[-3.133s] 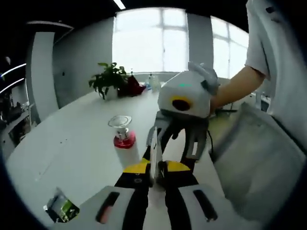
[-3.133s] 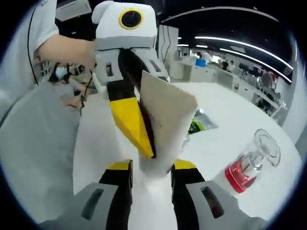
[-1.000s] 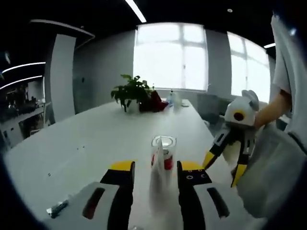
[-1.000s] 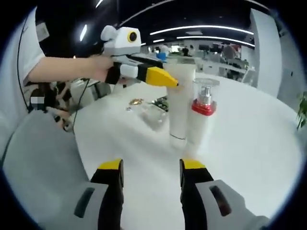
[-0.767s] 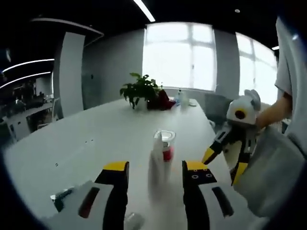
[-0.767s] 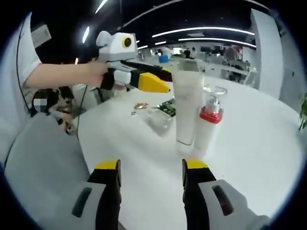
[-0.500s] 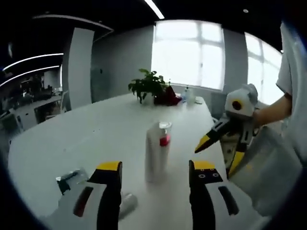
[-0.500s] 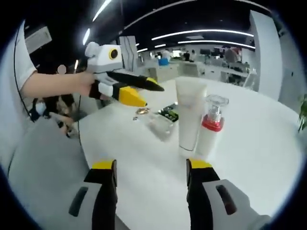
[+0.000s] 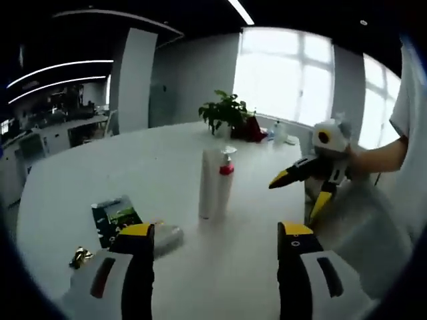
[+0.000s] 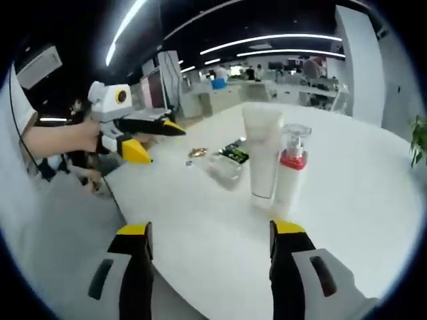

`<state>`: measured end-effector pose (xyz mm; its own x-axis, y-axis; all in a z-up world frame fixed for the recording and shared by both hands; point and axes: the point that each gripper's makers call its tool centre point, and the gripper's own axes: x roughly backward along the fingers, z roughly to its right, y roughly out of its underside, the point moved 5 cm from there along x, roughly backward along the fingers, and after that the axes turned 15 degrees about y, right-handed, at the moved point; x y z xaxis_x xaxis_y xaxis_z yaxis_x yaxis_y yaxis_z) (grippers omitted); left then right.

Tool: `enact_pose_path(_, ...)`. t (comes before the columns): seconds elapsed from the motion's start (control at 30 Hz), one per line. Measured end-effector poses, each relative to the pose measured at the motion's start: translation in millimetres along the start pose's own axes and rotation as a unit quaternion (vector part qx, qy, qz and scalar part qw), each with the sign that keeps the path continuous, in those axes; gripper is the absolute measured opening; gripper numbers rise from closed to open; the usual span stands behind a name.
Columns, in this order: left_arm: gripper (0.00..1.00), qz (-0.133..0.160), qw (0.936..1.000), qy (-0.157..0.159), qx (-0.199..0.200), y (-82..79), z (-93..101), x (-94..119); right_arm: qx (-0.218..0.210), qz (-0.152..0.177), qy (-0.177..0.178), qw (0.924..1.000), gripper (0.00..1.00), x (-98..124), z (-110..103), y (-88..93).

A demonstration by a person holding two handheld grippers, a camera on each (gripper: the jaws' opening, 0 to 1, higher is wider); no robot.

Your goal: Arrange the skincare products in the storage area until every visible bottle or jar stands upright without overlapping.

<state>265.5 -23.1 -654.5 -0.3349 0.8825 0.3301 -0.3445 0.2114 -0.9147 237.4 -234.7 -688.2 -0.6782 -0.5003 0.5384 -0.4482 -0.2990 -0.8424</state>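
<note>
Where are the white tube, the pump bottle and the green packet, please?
white tube [image 10: 263,157], right gripper view, middle of its body
pump bottle [image 10: 289,181], right gripper view, white body
green packet [image 9: 115,218], left gripper view, its face

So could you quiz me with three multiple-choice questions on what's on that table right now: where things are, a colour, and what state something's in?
1. Where does the white tube stand?
A. beside the pump bottle
B. on the dark packet
C. next to the plant

2. What colour is the collar on the white pump bottle?
A. blue
B. red
C. green

3. How is the right gripper?
A. shut on the tube
B. shut on nothing
C. open

Answers: 1 A, tube and bottle stand upright close together. 2 B, a red band under the clear cap. 3 C, jaws wide apart, nothing between.
</note>
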Motion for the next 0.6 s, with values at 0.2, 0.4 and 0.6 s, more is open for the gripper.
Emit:
enact_pose_path(0.2,0.72,0.004,0.9996,-0.020,0.019,10.8,11.9,16.4,-0.006,-0.006,0.002,1.0000,0.74,4.8,-3.7,3.0)
enact_pose_path(0.4,0.75,0.009,0.9987,-0.032,0.039,22.8,29.6,29.0,-0.010,0.000,0.006,0.9999,0.78,10.2,-6.0,-0.4)
enact_pose_path(0.6,0.76,0.014,0.9977,-0.042,0.050,30.0,38.4,40.5,-0.018,0.000,0.009,0.9998,0.81,13.6,-7.3,-0.4)
